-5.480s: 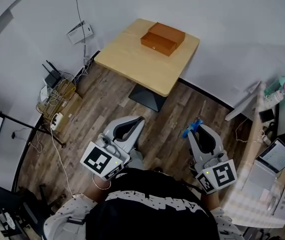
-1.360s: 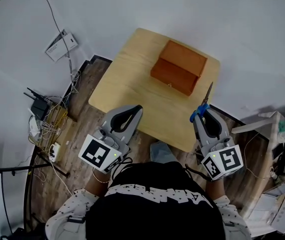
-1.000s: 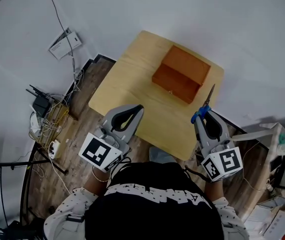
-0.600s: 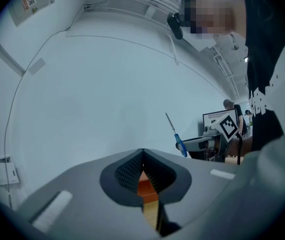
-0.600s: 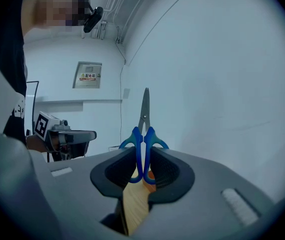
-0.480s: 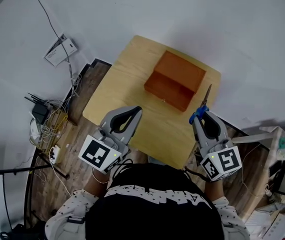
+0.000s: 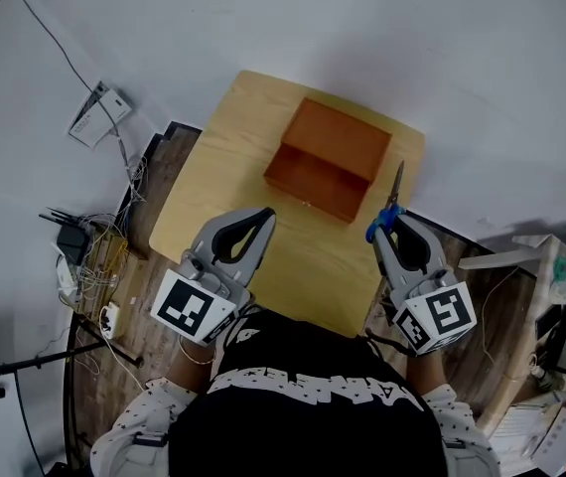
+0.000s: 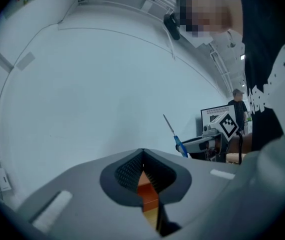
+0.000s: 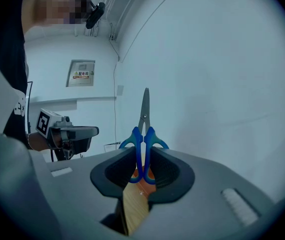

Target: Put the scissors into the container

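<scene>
My right gripper (image 7: pixel 388 225) clamps the scissors (image 7: pixel 395 189) by their handles, blades forward, short of the open container (image 7: pixel 328 155) on the table (image 7: pixel 218 162), left gripper (image 7: pixel 264 214) closed, empty; so thin a hold may let them pivot and miss.

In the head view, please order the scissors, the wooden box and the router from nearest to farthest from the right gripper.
1. Scissors: held in the right gripper, blades pointing forward.
2. Box: on the table, ahead and to the left.
3. Router: far left, past the table's edge, among cables.
</scene>
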The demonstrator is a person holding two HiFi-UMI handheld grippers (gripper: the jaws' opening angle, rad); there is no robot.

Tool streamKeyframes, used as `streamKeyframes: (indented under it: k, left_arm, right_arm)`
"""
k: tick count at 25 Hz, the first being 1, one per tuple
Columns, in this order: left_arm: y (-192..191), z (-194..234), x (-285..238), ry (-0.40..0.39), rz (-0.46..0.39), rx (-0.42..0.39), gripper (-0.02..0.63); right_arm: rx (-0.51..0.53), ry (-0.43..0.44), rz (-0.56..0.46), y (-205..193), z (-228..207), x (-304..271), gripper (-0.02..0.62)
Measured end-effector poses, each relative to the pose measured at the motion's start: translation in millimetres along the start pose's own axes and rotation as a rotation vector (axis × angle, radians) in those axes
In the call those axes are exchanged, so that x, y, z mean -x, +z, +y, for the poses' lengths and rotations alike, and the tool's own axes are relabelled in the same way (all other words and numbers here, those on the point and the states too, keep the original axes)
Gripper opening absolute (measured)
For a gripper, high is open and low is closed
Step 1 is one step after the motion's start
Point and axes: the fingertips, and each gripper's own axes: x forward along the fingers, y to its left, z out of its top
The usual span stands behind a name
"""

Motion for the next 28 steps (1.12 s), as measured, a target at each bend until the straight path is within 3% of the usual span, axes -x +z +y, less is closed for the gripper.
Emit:
streamKeyframes:
  k: [13, 28]
  left_arm:
    - [-2.3, 29.5, -27.8, -0.101, 0.053, -0.009, -0.003]
    - [-12.4, 66.4, -26.7, -0.083, 0.05, 0.014, -0.003]
  right_arm:
    - [0.025, -0.097, 0.064, -7.7, -10.9, -32.1, 0.103]
    - [0.046, -0.099, 0.156, -42.5, -17.1, -79.4, 0.103]
